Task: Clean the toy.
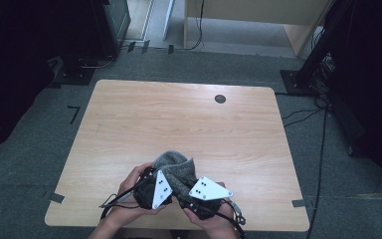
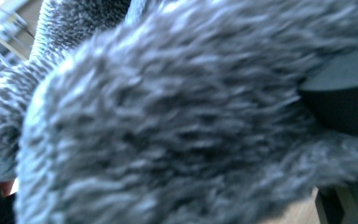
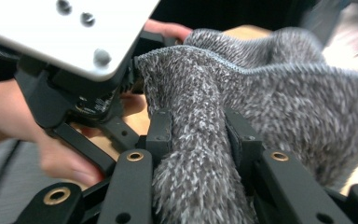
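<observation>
Grey carpet, dark equipment stands and trailing cables ring a pale wooden tabletop [image 1: 179, 119], seen from the high view, bare but for a round dark grommet [image 1: 220, 98] near its far edge. At the near edge, a person's two hands bunch a grey fuzzy cloth [image 1: 178, 167] between the left claw [image 1: 151, 185] and the right claw [image 1: 191, 194], the cloth rising in a soft hump just beyond the two grey plates.

From the left gripper view, blurred grey pile presses right against the lens. The cloth [image 2: 168, 121] hides this claw's jaws, so the grip cannot be read from the fabric alone; the jaws are closed about as far as they go, most likely pinched on a thin fold of it.

From the right gripper view, the right claw [image 3: 198, 140] stands clamped on a gathered rope of the cloth [image 3: 279, 93], its two black jaws nipping the pile from either side. Beyond, the left claw's body [image 3: 74, 93] and a hand [image 3: 56, 154] sit just beside the same cloth.

Judged by its drape and shaggy pile, the cloth is light, limp and compressible, neither slippery nor fragile. It will sag wherever unsupported, so edges or corners, taken well apart, look the best hold for spreading it.
</observation>
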